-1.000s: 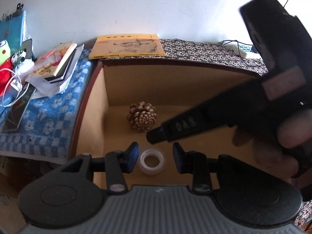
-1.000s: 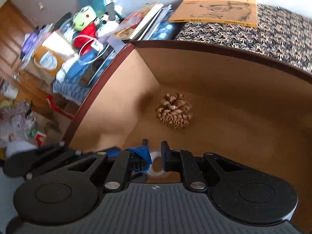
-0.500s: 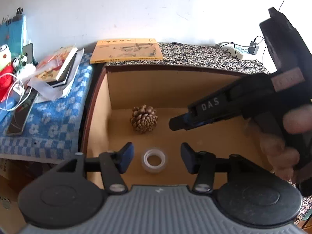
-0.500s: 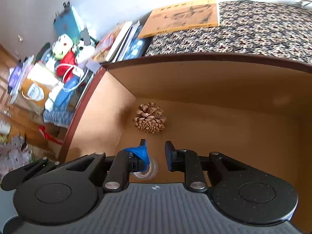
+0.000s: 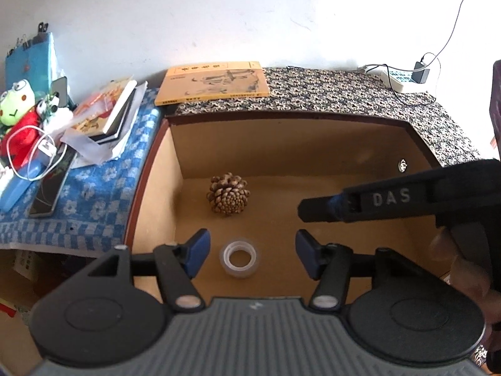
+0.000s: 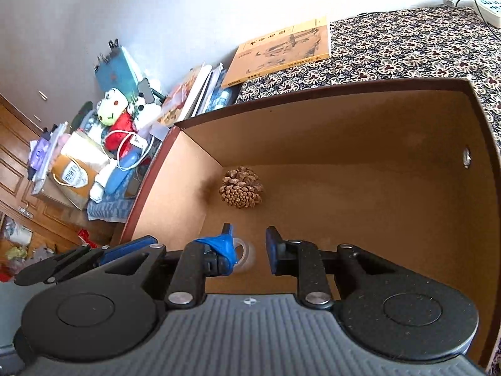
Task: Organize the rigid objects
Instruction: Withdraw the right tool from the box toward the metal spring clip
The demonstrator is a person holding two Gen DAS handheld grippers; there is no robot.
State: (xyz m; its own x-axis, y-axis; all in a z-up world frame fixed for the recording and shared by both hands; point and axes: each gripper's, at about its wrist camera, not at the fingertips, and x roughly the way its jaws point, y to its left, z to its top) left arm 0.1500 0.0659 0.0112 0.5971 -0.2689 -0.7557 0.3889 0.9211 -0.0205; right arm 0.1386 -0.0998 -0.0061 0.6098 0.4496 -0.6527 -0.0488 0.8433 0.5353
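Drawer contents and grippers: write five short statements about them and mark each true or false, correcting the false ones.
1. A pine cone sits on the floor of the open drawer. True.
2. The clear tape roll leans against the pine cone. False: it lies flat, apart from the cone and nearer the cameras.
3. The left gripper is clamped on the tape roll. False: its jaws stand wide with the roll lying free below the gap; they have just been opening.
4. The right gripper holds nothing. True: its jaws are parted with empty space between them, and have just been opening.
5. A yellow book lies inside the drawer. False: it rests on the patterned cloth behind the drawer.
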